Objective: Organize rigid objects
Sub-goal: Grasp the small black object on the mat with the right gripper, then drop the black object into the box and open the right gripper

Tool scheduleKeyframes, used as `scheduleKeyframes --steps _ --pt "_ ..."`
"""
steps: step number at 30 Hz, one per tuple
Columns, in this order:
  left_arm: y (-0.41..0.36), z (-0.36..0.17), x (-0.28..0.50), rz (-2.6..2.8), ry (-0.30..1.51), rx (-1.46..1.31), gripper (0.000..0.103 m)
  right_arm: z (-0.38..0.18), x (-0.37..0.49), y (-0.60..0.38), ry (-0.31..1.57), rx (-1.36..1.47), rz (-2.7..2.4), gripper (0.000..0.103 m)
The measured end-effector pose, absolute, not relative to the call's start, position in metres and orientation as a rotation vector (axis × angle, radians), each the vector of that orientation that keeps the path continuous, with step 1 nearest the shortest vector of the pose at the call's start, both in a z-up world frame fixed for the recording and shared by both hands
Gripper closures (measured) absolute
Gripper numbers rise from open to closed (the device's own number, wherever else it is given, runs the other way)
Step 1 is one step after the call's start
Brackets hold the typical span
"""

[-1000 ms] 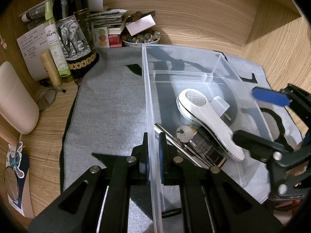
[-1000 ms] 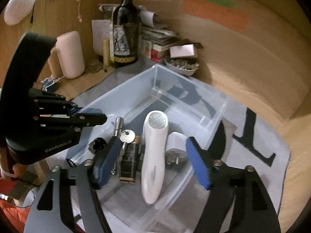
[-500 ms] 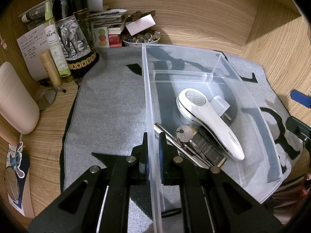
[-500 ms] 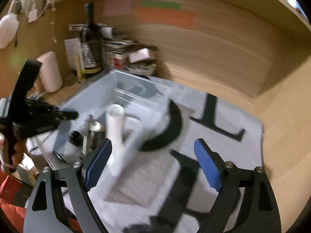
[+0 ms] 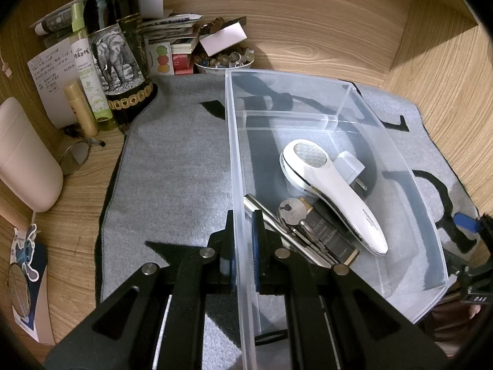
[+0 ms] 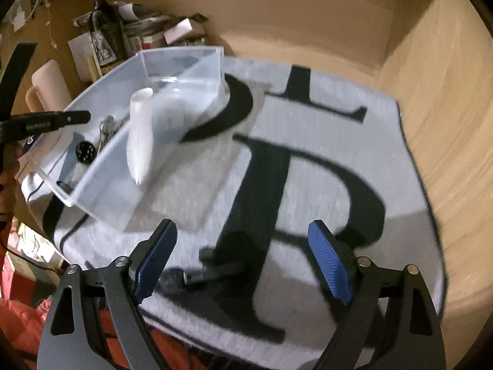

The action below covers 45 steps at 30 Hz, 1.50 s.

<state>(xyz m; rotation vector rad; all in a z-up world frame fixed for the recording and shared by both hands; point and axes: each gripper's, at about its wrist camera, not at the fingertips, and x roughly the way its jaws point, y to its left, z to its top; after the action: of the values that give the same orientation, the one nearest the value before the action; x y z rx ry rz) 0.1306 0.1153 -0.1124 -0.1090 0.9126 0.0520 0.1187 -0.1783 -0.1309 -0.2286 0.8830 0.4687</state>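
A clear plastic bin lies on a grey mat with black letters. In it lie a white handheld device, a white plug adapter, a key, a metal bar and a dark rectangular item. My left gripper is shut on the bin's left wall. My right gripper is open and empty above the mat, to the right of the bin. A dark cylindrical object lies on the mat between its fingers, blurred.
A wine bottle, a green spray bottle, papers, books and a bowl of small stones crowd the back left. A cream-coloured container stands at the left. Wooden walls close the back and right.
My right gripper has swung away from over the bin to the right and now looks down on the mat. The left gripper and the bin have not moved.
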Motion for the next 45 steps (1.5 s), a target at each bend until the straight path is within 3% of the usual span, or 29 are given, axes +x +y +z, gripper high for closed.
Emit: scheduleKeyframes --steps 4,6,10,11,23,45 --pt "0.115 -0.113 0.130 0.051 0.913 -0.108 0.096 -0.138 0.117 -0.188 0.917 -0.152 0.466 0.021" --pt "0.115 -0.113 0.130 0.052 0.912 -0.109 0.096 -0.144 0.117 -0.188 0.959 -0.142 0.481 0.041" --pt "0.115 -0.112 0.130 0.051 0.911 -0.111 0.096 -0.147 0.112 -0.185 0.956 -0.160 0.481 0.057" --pt "0.115 -0.112 0.130 0.051 0.911 -0.111 0.096 -0.146 0.113 -0.186 0.957 -0.150 0.492 0.073" --pt "0.115 -0.112 0.130 0.052 0.911 -0.111 0.096 -0.130 0.126 -0.175 0.879 -0.140 0.511 0.074" --pt "0.115 -0.112 0.130 0.052 0.913 -0.110 0.096 -0.035 0.154 -0.107 0.560 -0.209 0.623 0.074"
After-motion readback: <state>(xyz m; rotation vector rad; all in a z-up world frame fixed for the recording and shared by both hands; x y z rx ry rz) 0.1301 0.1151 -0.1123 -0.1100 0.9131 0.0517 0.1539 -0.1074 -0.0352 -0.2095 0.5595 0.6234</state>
